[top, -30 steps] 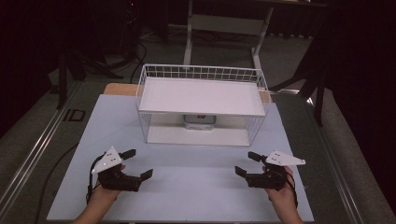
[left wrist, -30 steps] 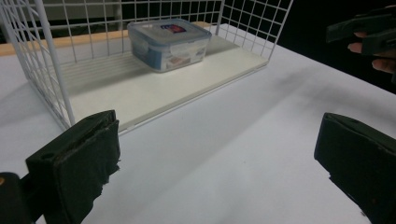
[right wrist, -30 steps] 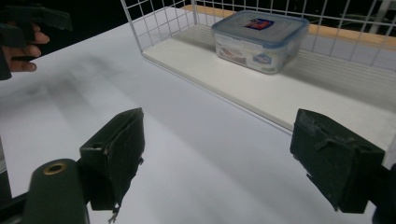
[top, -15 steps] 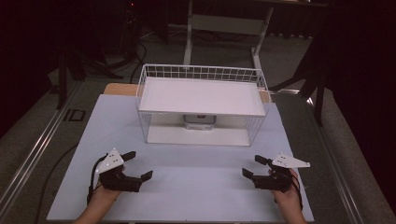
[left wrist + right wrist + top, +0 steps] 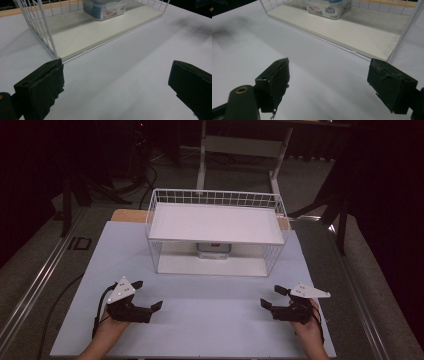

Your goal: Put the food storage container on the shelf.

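— Where were the grippers?
— Left gripper (image 5: 148,295) and right gripper (image 5: 272,297) rested on the counter (image 5: 210,320), jaws wide, empty.
— The container (image 5: 213,250)?
— Inside the wire basket (image 5: 165,210), under its shelf (image 5: 215,222), well apart.

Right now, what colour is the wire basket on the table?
White: the wire basket has white wires and white shelves, shown best in the high view.

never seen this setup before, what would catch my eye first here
The white wire rack at the far middle of the pale table stands out, with a clear lidded container tucked on its lower shelf. Nearer the person, the left gripper and right gripper sit open and empty on either side.
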### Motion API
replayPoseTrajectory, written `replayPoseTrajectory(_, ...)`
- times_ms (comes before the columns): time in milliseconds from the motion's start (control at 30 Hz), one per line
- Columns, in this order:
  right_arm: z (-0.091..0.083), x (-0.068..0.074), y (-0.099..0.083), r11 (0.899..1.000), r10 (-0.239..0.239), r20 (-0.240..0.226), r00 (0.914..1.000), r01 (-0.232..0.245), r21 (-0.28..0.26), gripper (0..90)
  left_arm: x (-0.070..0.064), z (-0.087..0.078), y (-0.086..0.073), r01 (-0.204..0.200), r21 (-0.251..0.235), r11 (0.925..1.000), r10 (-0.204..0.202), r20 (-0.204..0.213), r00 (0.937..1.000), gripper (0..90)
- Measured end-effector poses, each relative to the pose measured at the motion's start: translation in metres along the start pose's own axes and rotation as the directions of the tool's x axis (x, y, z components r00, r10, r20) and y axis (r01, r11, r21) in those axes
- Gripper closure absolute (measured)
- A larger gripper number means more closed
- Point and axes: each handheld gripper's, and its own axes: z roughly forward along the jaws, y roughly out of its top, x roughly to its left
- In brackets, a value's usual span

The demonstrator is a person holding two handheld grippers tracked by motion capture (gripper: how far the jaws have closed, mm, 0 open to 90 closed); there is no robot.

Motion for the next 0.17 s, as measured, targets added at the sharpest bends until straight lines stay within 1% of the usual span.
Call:
replayPoseTrajectory(67, 0.0000, -0.0010, -0.0003, 1.000, 0.007, 0.001, 1.0000, -0.007, 0.002, 18.1, 0.0020, -0.0009, -0.0009, 0.024, -0.019, 0.9995, -0.023, 0.029, 0.9993, 1.3)
replayPoseTrajectory(100, 0.0001, -0.0015, -0.0003, 1.000, 0.007, -0.001, 1.0000, -0.007, 0.000, 18.1, 0.0023, -0.0009, -0.0009, 0.033, -0.024, 0.9992, -0.032, 0.029, 0.9991, 1.3)
replayPoseTrajectory(167, 0.0003, -0.0015, -0.0003, 1.000, 0.013, 0.002, 0.9999, -0.013, 0.003, 18.1, 0.0021, -0.0010, -0.0008, 0.032, -0.024, 0.9992, -0.031, 0.028, 0.9991, 1.3)
